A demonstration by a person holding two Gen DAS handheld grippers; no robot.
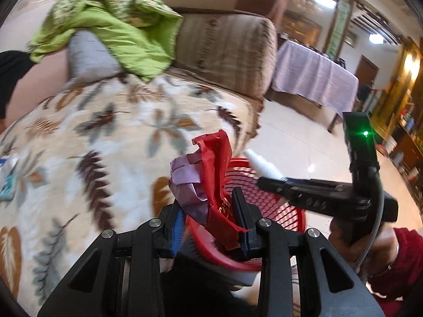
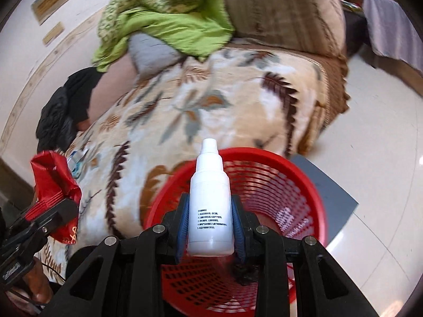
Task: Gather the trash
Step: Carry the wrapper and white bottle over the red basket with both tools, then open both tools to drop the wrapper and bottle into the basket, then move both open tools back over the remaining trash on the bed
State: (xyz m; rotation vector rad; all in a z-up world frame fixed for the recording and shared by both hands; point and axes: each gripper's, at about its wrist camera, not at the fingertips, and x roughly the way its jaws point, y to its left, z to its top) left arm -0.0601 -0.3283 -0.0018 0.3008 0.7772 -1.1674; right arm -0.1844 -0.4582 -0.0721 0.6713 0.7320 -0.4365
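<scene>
My left gripper (image 1: 208, 211) is shut on a crumpled red wrapper (image 1: 214, 158) with a purple scrap (image 1: 185, 182) against it, held over the near rim of a red mesh basket (image 1: 285, 211). The wrapper also shows in the right wrist view (image 2: 53, 179). My right gripper (image 2: 210, 216) is shut on a small white plastic bottle (image 2: 210, 203) with printed text, held upright above the basket (image 2: 298, 174). The bottle's tip shows in the left wrist view (image 1: 260, 165).
A sofa with a leaf-patterned blanket (image 2: 201, 105) lies behind the basket. A green cloth (image 2: 169, 23) and a grey cushion (image 2: 150, 50) lie at its back, dark clothing (image 2: 60, 116) to the left. A grey board (image 2: 327, 185) lies under the basket on the tiled floor (image 2: 383, 137).
</scene>
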